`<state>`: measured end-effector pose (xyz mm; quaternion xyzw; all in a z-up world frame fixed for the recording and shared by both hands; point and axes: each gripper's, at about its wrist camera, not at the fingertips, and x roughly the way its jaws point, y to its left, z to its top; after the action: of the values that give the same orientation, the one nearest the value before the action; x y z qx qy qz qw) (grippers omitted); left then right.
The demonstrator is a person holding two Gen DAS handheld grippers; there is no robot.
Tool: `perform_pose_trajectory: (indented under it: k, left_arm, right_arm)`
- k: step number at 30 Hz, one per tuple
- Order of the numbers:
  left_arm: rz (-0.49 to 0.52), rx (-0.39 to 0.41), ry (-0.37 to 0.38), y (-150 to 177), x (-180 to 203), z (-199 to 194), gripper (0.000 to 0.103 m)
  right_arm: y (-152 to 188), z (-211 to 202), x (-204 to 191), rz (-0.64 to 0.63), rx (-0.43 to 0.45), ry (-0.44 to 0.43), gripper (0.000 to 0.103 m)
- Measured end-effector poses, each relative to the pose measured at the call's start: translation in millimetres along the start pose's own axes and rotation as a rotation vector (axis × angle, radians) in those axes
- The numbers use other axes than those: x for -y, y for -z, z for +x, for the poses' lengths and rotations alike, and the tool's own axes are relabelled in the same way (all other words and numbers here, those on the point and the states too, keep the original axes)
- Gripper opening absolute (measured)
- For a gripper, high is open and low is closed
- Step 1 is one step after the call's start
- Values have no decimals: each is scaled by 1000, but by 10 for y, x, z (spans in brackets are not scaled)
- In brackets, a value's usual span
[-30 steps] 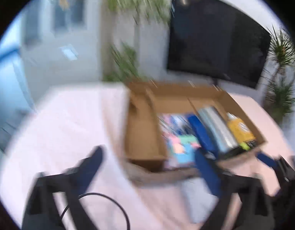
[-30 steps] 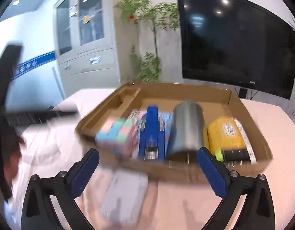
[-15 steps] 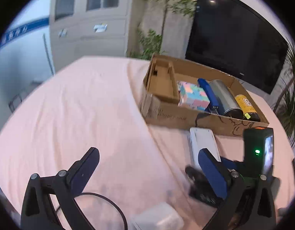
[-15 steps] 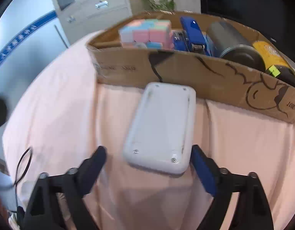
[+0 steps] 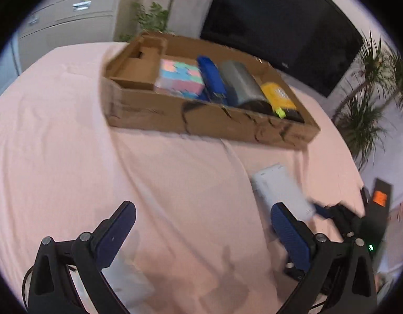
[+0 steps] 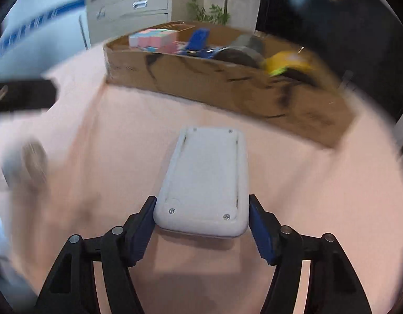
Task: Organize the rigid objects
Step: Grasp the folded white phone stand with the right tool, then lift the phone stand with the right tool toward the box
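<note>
White case (image 6: 205, 183) sits clamped in right gripper (image 6: 202, 231) (near end).

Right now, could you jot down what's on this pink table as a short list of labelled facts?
right gripper: shut on flat white plastic case, near end, screws facing up
left gripper: open, holding nothing
cardboard box: on pink tablecloth, beyond the case
box contents: pastel block cube, blue stapler, grey metal cylinder, yellow can

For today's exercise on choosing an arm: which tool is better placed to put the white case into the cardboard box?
Right. The right tool already clamps the white case, facing the cardboard box; the left tool is open, empty.
</note>
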<state>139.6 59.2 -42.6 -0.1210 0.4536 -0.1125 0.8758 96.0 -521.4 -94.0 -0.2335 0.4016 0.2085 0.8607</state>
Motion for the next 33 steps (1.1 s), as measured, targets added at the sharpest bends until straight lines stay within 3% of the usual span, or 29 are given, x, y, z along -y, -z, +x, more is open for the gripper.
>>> perform_pose_trajectory:
  k: [2, 5, 8, 11, 14, 16, 19, 22, 24, 26, 27, 31, 33]
  left_arm:
    - [22, -30, -9, -2, 95, 118, 101]
    - [18, -43, -24, -5, 139, 203, 101]
    - [-11, -29, -24, -10, 90, 173, 101]
    - [-40, -22, -44, -7, -20, 122, 101]
    - [-69, -20, -53, 12, -121, 72, 101]
    - [-82, -17, -53, 23, -148, 55, 101]
    - [-80, -14, -42, 22, -155, 44, 101]
    - [-58, -17, -25, 5, -116, 68, 101]
    - [-43, -22, -21, -4, -94, 78, 101]
    - [-40, -26, -15, -10, -104, 76, 101]
    - [-42, -28, -13, -11, -111, 73, 101]
    - [-41, -35, 13, -5, -146, 40, 100]
    - [-30, -31, 17, -8, -139, 30, 100]
  right_arm:
    - [145, -100, 52, -136, 9, 122, 65]
    - [297, -153, -14, -280, 24, 206, 65]
    - [370, -258, -286, -403, 103, 251, 65]
    - [376, -445, -530, -450, 227, 227, 65]
    - [279, -685, -579, -355, 341, 91, 73]
    - [189, -747, -455, -249, 338, 7, 75]
    - [63, -656, -215, -29, 240, -94, 76]
    - [36, -466, 6, 222, 114, -285, 76]
    - [36, -404, -37, 272, 94, -311, 76]
    - [7, -310, -140, 283, 79, -247, 73]
    - [-2, -255, -165, 287, 63, -222, 55]
    - [26, -111, -204, 280, 21, -174, 22]
    - [11, -117, -202, 214, 22, -143, 22]
